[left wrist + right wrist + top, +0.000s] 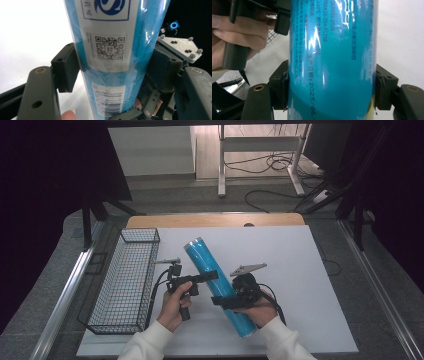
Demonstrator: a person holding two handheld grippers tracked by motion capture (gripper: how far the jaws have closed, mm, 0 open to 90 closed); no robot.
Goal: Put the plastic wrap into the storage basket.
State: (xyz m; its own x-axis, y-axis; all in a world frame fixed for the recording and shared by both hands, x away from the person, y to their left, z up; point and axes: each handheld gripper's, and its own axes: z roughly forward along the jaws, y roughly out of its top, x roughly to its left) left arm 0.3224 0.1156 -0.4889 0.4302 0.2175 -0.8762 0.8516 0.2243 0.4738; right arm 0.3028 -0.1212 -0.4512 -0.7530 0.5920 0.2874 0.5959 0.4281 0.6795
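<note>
On the white table [300, 270], blue roll [215, 282] held slanted just right of the wire basket [125, 280], right gripper [231, 301] clamped on its lower part, left gripper [212, 275] pressing its middle.

The tube [218, 285] lies slantwise between both claws, left claw [212, 275] beside it, wire basket [126, 282] left of that claw.

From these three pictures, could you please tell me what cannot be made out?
- Blue tube: its near end, high view, covered by the right hand.
- Its date print: right gripper view, cut by the bottom edge.
- Wire basket: whether anything lies inside, high view, mesh too fine.
</note>
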